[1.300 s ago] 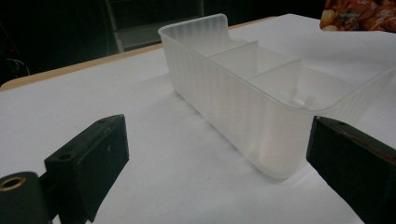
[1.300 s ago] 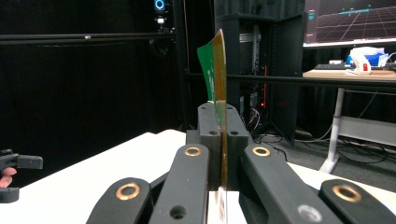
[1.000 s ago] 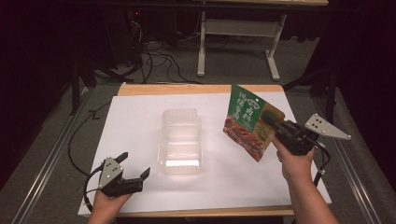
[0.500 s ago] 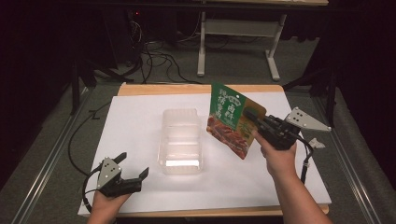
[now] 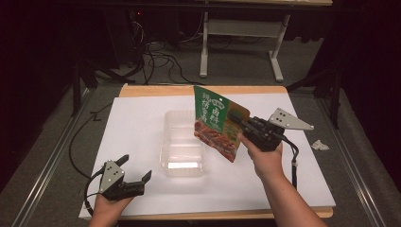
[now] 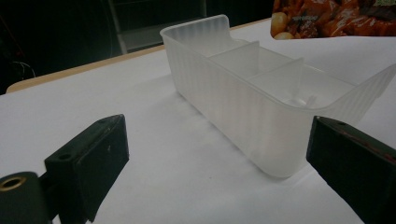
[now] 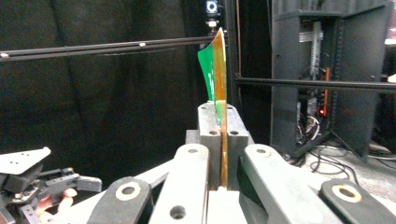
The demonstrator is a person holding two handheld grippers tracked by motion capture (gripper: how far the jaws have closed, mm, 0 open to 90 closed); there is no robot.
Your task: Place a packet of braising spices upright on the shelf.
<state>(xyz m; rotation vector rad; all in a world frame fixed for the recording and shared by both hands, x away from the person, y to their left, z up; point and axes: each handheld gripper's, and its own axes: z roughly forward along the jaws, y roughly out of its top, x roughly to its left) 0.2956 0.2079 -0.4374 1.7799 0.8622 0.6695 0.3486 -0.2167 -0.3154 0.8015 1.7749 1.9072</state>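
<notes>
Left gripper (image 5: 137,177) is seen at the near-left of the bench (image 5: 142,118), resting low on the white sheet, held in the person's left hand (image 5: 108,204). Jaws are spread wide and grasp nothing. In the left gripper view the two black jaws stand well apart, with the near end of the clear plastic container (image 6: 261,93) between and beyond them, not touched.

The clear plastic container (image 5: 182,144) is set at mid-bench, long axis running away from the person. Inner dividers forming compartments are noted in the left gripper view. All visible compartments appear empty.

A green and orange snack pouch (image 5: 218,122) is held in the air just right of the container, tilted, its lower corner over the container's right rim. Printed food is visible on its face; a strip of it (image 6: 334,18) is caught at the top of the left gripper view.

Right gripper (image 5: 235,116) is clenched on the pouch's right edge, raised above the bench in the person's right hand (image 5: 265,156). In the right gripper view the pouch (image 7: 215,70) is seen edge-on, pinched between the closed jaws.

A crumpled scrap (image 5: 320,145) is noted on the floor right of the bench.
</notes>
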